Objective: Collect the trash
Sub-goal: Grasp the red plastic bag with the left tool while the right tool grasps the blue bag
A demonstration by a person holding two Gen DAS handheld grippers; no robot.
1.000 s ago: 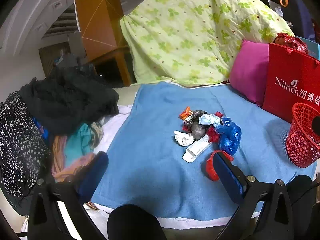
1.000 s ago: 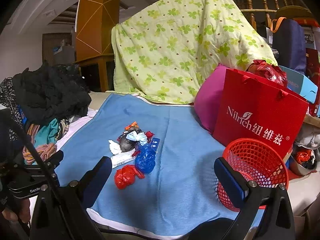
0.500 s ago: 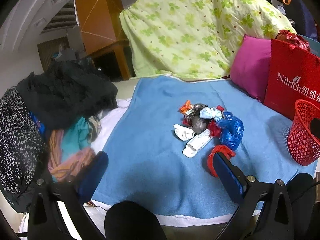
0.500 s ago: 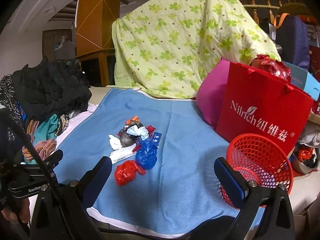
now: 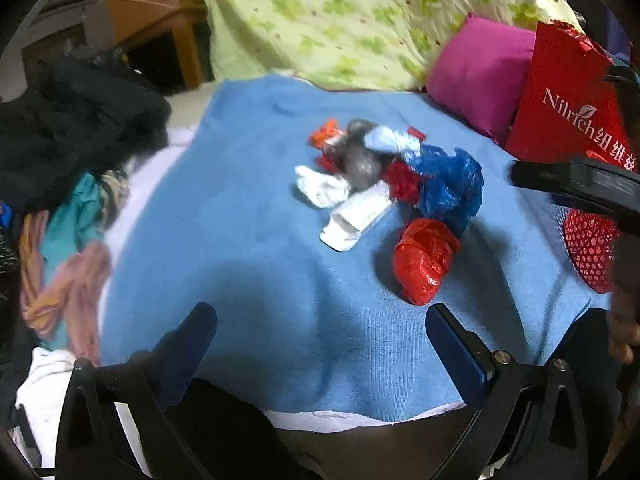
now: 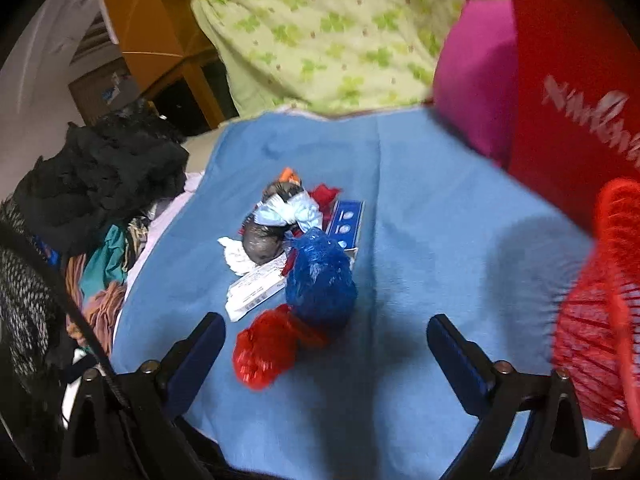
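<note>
Two grippers hang over the blue blanket [image 5: 224, 240], both tilted downward. Your left gripper [image 5: 320, 336] has its jaws spread wide with nothing between them; only bare blanket lies in the gap. Your right gripper [image 6: 326, 344] is also spread but its jaws are closing; the red plastic bag [image 6: 266, 350] and the lower edge of the blue plastic bag [image 6: 320, 280] sit in the gap, and neither pad touches them.

Locate the trash pile [image 5: 384, 176] near the middle of the blanket. It comprises a white carton [image 6: 256, 290], crumpled white paper [image 5: 320, 188], a grey wad [image 6: 262, 242], a pale blue rag [image 6: 290, 212], orange and red wrappers, and both bags, all touching or overlapping.

Note the red mesh basket [image 6: 600, 320] at the blanket's right edge, just beside the red paper bag [image 5: 568, 100]. Clothes [image 5: 72, 128] are heaped along the left.
</note>
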